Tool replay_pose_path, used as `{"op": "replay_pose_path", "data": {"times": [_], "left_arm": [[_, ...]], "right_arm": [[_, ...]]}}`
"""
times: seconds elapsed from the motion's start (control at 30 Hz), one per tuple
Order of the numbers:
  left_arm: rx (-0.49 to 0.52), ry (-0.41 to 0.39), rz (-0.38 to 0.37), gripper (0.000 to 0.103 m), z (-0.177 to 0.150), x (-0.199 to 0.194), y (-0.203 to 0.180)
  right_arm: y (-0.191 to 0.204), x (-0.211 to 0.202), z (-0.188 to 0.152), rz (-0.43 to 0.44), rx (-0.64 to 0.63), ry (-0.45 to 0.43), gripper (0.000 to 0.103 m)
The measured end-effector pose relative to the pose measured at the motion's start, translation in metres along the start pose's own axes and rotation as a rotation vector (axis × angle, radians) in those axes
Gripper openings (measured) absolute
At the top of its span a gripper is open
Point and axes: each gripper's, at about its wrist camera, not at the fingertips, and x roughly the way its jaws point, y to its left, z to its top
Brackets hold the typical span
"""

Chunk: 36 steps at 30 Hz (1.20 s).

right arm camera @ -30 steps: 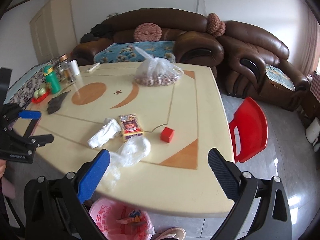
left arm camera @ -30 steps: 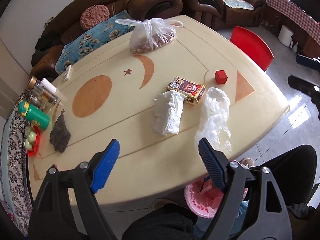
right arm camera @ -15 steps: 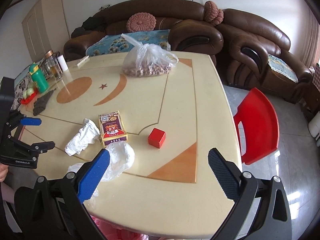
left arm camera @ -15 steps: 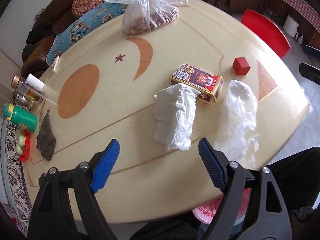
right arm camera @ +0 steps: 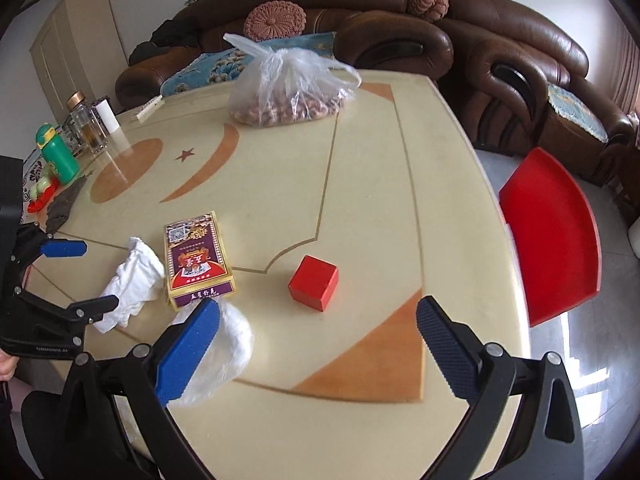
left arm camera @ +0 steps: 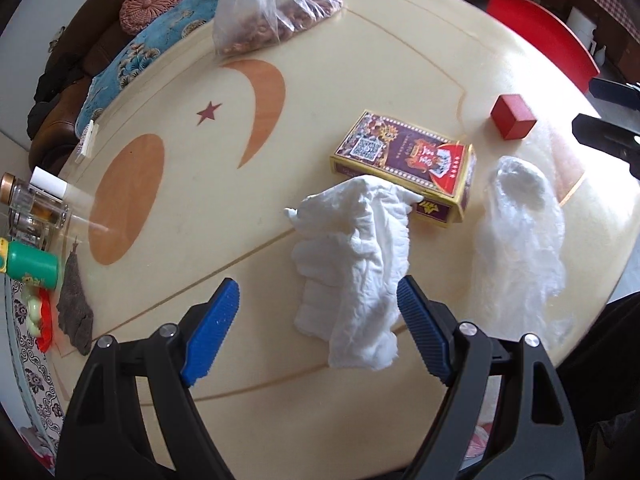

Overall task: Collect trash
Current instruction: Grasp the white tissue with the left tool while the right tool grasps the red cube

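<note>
Left gripper (left arm camera: 318, 322) fingers spread wide — the crumpled tissue (left arm camera: 354, 264) lies between them on the table (left arm camera: 240, 208). Right gripper (right arm camera: 318, 354) gapes too — red cube (right arm camera: 313, 282) just ahead.

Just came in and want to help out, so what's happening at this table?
Someone is clearing trash with a pair of tongs in each hand. The left tongs are open, lined up on the crumpled tissue that leans against the card box, not gripping it. The right tongs are open too, empty, above the table near the red cube and a clear plastic wrapper. Nothing is picked up.
</note>
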Motion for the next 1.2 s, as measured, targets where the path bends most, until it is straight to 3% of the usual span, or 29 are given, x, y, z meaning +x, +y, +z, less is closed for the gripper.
{"op": "replay_pose_path", "data": {"times": [0.3,0.67,0.77,0.93,1.1,1.2], "left_arm": [[0.003,0.007,-0.027,0.079,0.004,0.018,0.003],[-0.019,-0.017,-0.113,0.079,0.003,0.013,0.007],[-0.01,-0.001,-0.074,0.079,0.006,0.021,0.004],[-0.025,0.01,-0.093,0.079,0.006,0.03,0.005],[-0.045,0.009,-0.097,0.079,0.007,0.036,0.007],[-0.063,0.001,-0.129,0.074,0.007,0.035,0.01]], "right_arm": [[0.0,0.034,0.005,-0.023,0.017,0.028,0.096],[0.003,0.052,0.003,-0.049,0.012,0.02,0.096],[0.003,0.056,0.003,-0.057,0.013,0.025,0.095],[0.005,0.063,0.0,-0.073,0.004,0.039,0.089],[0.004,0.071,-0.001,-0.071,0.007,0.055,0.069],[0.002,0.074,-0.001,-0.064,0.013,0.057,0.064]]}}
